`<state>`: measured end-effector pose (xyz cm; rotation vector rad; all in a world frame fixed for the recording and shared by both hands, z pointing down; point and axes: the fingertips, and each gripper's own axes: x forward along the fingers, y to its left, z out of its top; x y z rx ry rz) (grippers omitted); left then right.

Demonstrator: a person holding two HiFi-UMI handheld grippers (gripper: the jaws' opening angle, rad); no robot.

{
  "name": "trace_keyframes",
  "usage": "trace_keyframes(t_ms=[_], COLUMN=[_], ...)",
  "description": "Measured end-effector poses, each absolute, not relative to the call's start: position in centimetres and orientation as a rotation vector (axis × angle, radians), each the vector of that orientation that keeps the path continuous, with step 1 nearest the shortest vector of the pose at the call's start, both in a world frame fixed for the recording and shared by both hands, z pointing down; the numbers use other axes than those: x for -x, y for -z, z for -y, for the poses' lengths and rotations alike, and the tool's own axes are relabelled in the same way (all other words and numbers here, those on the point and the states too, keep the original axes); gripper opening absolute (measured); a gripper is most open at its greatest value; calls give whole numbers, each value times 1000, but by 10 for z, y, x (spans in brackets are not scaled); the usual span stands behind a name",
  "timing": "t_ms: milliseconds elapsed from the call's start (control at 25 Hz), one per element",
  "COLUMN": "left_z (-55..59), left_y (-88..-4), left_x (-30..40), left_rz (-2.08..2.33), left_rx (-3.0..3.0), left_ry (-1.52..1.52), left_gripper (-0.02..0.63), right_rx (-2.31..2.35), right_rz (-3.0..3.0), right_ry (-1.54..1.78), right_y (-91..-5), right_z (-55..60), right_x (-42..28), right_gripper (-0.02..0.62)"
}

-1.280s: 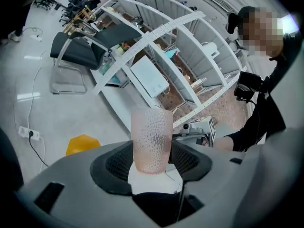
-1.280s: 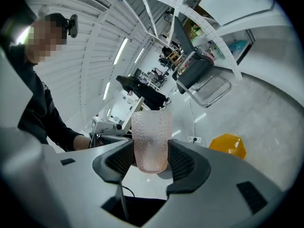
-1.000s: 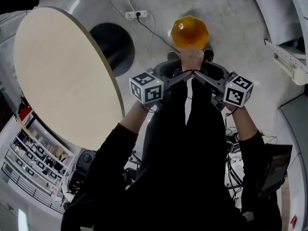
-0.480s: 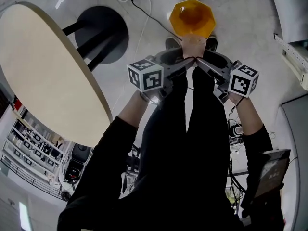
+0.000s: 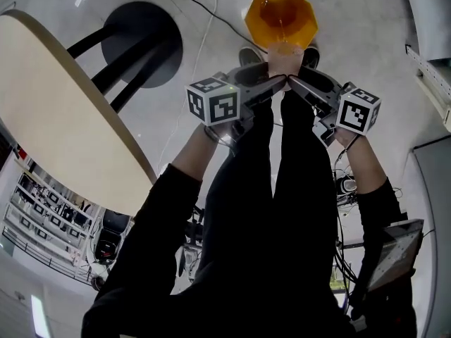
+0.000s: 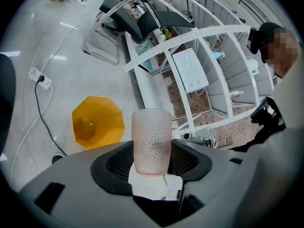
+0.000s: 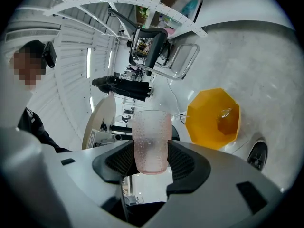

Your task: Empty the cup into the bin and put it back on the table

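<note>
Hanging in the air is the pink bumpy cup (image 5: 284,56), right at the near edge of the orange bin (image 5: 259,14), which stands on the floor. The left gripper (image 6: 151,161) and the right gripper (image 7: 151,159) both squeeze the cup, one from each side, with their jaws quite wide around it. A small shiny thing lies in the bin (I can't tell what). The tipping-out part seems to be on or nearly done. Putting the cup on the round table (image 5: 56,118) is not done yet.
</note>
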<state>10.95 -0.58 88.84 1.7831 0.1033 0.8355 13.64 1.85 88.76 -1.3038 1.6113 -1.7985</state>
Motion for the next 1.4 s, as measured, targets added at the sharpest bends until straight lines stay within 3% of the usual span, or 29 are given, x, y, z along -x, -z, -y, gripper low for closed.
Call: trace_keyframes(t_ms=[1400], left_z=[7], left_y=[-915], left_x=[-104], left_rz=[-66], left_rx=[-1688], left_ry=[-887], left_gripper=[258], right_rx=[1192], right_rz=[-1446], right_ry=[1920], right_y=[-916], right_z=[-19], right_x=[-131], right_gripper=[225])
